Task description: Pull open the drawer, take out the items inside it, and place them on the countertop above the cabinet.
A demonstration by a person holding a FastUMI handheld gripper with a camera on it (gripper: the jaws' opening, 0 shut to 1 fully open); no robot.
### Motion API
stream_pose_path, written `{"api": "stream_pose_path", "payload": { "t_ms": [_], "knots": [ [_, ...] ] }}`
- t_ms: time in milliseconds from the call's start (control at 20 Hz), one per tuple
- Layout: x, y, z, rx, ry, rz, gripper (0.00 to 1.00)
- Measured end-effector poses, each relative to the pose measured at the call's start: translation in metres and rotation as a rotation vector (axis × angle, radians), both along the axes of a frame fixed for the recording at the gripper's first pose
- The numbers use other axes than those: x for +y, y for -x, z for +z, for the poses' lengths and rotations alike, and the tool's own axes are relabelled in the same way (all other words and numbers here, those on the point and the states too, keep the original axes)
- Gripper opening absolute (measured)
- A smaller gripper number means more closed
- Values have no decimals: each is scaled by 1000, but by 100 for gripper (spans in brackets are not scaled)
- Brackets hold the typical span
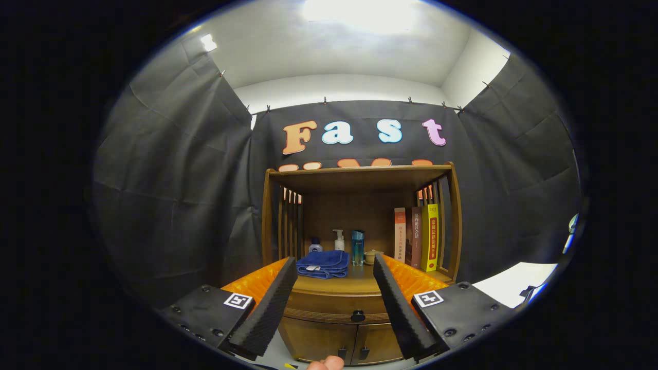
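Note:
A wooden cabinet (334, 334) stands ahead with its drawer (334, 308) closed, a dark knob (358, 316) at the drawer's middle. The countertop (349, 283) above it carries a folded blue towel (323, 264), a small bottle (315, 245), a white pump bottle (339, 240), a teal bottle (358, 247) and a small round pot (371, 256). My gripper (335, 264) is open, fingers spread wide, held some way back from the cabinet. The knob lies between and below the fingertips. Nothing is between the fingers.
Three books (417, 237) stand upright at the countertop's right, under a wooden shelf top (360, 172) with slatted sides. Two lower doors (354, 344) sit below the drawer. A fingertip of a person (326, 364) shows at the bottom. A white surface (514, 288) lies to the right.

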State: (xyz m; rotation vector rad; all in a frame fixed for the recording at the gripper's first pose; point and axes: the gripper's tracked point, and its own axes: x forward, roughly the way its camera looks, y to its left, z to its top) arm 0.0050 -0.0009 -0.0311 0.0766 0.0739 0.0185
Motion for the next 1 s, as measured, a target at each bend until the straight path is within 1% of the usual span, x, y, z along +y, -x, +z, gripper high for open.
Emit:
{"api": "stream_pose_path", "payload": {
  "t_ms": [350, 550, 650, 800, 1000],
  "knots": [
    [-5, -4, -12, 26, 2, -10, 98],
    [-9, -14, -31, 52, 29, -31, 98],
    [-12, -26, -47, 65, 60, -38, 98],
    [-4, -44, -81, 75, 70, -14, 98],
    [-15, -73, -144, 97, 98, -21, 98]
  ]
}}
